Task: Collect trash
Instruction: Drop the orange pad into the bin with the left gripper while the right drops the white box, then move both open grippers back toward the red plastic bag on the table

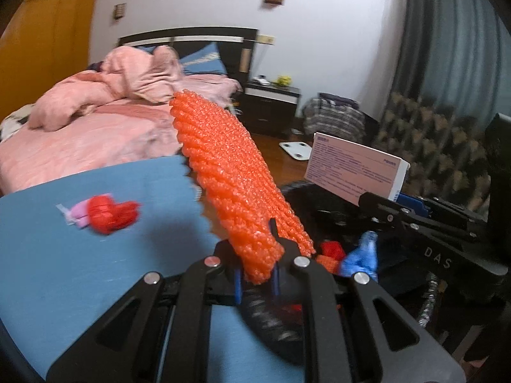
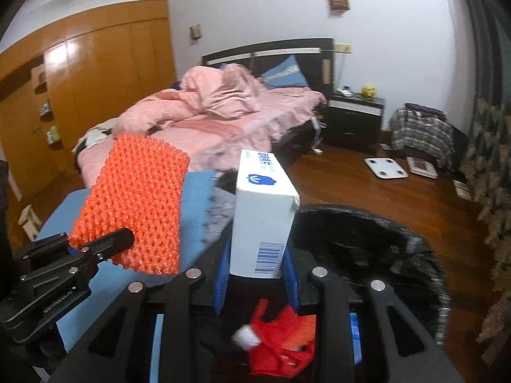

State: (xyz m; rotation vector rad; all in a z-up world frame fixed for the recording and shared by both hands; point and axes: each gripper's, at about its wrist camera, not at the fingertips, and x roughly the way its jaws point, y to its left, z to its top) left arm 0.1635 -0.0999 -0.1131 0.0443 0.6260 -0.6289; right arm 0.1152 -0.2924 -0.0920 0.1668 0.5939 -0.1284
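- Two grippers each carry a piece of trash above a black trash bag (image 2: 367,233) whose open mouth lies beside a blue table (image 1: 80,255).
- The left gripper (image 1: 257,274) is clamped on the lower end of an orange foam net sleeve (image 1: 223,166), which rises up and away from its blue fingers (image 1: 237,284).
- The right gripper (image 2: 257,281) is closed on a white cardboard box (image 2: 265,217), held upright with its barcode facing the camera and blue pads (image 2: 222,284) pressing both sides.
- Inside the bag lie a red crumpled wrapper (image 2: 281,344) and a blue scrap (image 1: 361,255).
- One red wad with a pink scrap (image 1: 108,214) lies on the table, well apart from the bag.
- A bed with pink bedding (image 2: 223,111) stands behind.
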